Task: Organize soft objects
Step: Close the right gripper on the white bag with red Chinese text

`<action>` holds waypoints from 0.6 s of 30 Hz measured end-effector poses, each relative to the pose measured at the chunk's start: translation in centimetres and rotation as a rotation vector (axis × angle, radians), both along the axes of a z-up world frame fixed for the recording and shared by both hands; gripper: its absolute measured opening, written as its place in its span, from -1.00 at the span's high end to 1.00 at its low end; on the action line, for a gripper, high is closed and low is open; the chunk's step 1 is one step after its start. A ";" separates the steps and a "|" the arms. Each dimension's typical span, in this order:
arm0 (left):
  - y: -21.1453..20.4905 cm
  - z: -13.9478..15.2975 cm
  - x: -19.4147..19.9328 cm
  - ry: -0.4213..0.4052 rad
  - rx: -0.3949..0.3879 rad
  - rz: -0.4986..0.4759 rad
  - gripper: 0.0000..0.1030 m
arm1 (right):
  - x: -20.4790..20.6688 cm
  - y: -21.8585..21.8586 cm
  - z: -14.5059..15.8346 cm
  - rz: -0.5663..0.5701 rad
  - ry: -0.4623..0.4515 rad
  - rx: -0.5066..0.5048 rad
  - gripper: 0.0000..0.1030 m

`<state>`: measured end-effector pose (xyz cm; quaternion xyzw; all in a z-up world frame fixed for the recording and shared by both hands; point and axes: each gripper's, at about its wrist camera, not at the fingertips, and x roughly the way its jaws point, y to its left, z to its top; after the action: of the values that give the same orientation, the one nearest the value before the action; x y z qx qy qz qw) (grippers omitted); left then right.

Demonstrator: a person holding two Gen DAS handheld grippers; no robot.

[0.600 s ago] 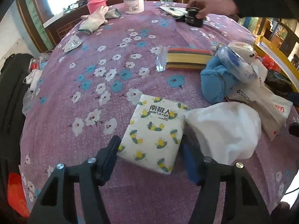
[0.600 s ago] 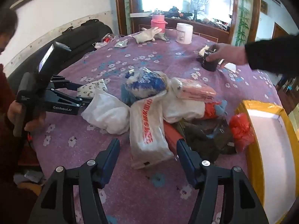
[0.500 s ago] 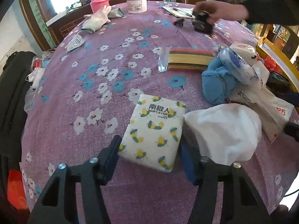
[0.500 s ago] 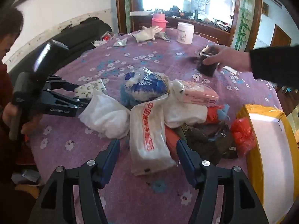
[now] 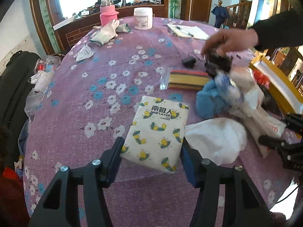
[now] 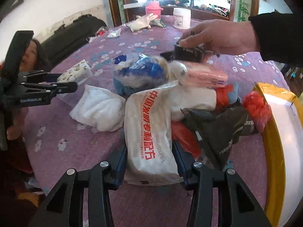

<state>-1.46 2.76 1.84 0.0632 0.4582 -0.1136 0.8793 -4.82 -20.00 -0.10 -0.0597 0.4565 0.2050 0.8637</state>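
The left gripper (image 5: 151,149) has a tissue pack (image 5: 158,133) between its fingers, both pads against the pack's near sides, so it pinches the pack, which lies flat on the table (image 5: 85,98). Just right of the pack sits a white bundle (image 5: 215,137), and beyond that a blue cloth (image 5: 210,98).

The right gripper (image 6: 149,160) straddles the near end of a white bag (image 6: 149,132) with red print, at the front of the pile. Both pads meet the bag's edges; it appears pinched, though motion blur makes the contact hard to confirm.

Another person's hand (image 6: 217,36) holds a dark object (image 6: 187,54) over the pile. A yellow tray (image 6: 274,151) stands right of it.
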 end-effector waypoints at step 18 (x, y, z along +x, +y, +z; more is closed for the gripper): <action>-4.0 3.0 -1.8 -0.051 -0.079 -0.082 -0.11 | -3.2 -1.6 4.2 0.018 -0.155 0.166 0.05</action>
<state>-3.21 -1.27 4.79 0.0498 0.4278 -0.1658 0.8871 -8.04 -21.65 4.06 -0.0077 0.3694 0.2448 0.8964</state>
